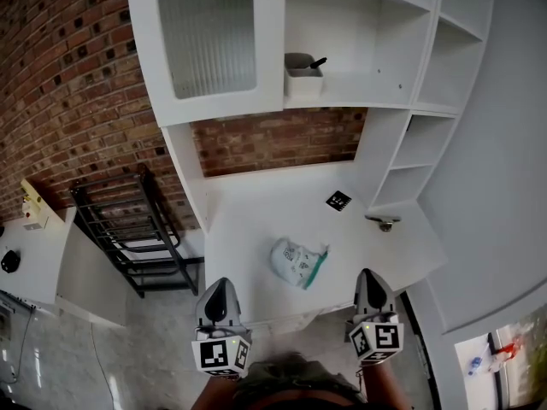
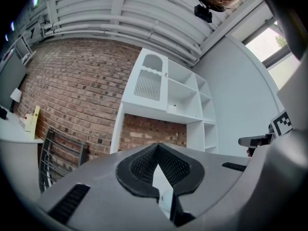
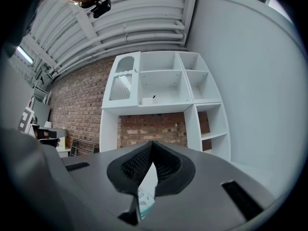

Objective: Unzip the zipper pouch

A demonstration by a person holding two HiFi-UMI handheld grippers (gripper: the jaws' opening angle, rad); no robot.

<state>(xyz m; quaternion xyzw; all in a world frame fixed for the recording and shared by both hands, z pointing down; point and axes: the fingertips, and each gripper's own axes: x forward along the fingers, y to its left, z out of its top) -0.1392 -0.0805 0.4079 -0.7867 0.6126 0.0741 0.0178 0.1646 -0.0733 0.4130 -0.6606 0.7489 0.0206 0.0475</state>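
white desk with shelves against a brick wall; a zipper pouch lies on it, clear of both claws.
the zipper pouch (image 1: 298, 262) lies crumpled on the desk (image 1: 256, 203), ahead of the two claws and between them, touching neither, with its teal zip edge toward the right claw's side. the left claw (image 1: 220, 282) is closed tight with nothing in it. the right claw (image 1: 367, 273) is likewise closed and empty. both hover near the desk's front edge. the zip is too small to tell whether it is shut or open, so this fits a pouch waiting to be unzipped or one already opened and set down. neither claw grips the pull or the fabric.
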